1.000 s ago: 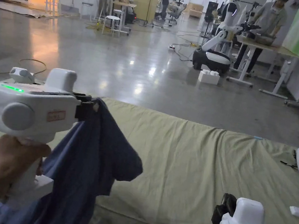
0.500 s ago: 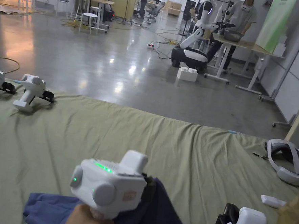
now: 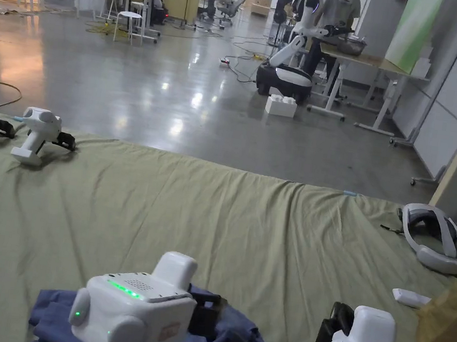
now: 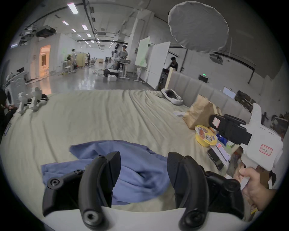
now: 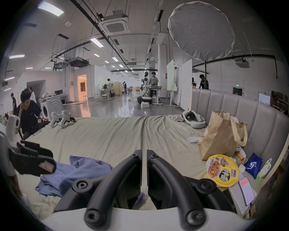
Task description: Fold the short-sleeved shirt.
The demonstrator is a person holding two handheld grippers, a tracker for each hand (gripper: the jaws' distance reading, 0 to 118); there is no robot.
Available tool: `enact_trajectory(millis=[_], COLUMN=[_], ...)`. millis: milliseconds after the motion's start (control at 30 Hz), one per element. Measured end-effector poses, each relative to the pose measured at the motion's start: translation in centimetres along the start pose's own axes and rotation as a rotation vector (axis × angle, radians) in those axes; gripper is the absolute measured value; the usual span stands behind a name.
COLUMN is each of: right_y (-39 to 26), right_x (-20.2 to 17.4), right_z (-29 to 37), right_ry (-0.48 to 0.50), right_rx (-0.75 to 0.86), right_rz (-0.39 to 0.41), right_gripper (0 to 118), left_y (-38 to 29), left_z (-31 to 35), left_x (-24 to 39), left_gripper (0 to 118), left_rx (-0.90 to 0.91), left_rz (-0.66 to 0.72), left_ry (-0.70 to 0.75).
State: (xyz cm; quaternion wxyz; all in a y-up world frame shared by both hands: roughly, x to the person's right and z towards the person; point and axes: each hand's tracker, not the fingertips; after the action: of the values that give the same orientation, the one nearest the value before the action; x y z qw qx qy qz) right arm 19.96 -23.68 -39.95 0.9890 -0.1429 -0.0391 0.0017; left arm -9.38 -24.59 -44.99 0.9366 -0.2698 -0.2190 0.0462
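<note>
Your left gripper [image 4: 143, 157] had its jaws spread wide above the crumpled blue shirt [image 4: 133, 168], gripping nothing, while your right gripper [image 5: 144, 152] had its jaws closed together and empty. The shirt lay bunched on the olive sheet [image 3: 247, 223], a polished concrete hall beyond. Your right gripper view caught a seated person [image 5: 29, 109] at the bed's edge.

From head height we look down along the bed [image 3: 247, 223] toward its far edge and the workshop floor beyond. Both gripper views sit low over the sheet near the bed's near edge, facing the same way. All three share the crumpled blue shirt [image 4: 137, 168], the headset [image 5: 193, 120] at the far right corner, and two spare grippers [image 3: 34, 134] at the far left.
</note>
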Motion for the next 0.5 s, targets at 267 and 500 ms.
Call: enact_trajectory(millis=[267,500], right_y=[1.5,2.1], right_x=[-3.3,-5.6], right_z=[0.5,1.2], right_ry=[0.033,0.057], right_rx=[0.073,0.129], right_rz=[0.019,0.034], right_gripper=[8,8], left_y=[0.6,-0.1], left_z=[8.0,11.0], left_x=[-2.8,-5.1], left_gripper=[64,7], left_rx=[0.238,0.279], left_rz=[0.019,0.022], left_ry=[0.262,0.411])
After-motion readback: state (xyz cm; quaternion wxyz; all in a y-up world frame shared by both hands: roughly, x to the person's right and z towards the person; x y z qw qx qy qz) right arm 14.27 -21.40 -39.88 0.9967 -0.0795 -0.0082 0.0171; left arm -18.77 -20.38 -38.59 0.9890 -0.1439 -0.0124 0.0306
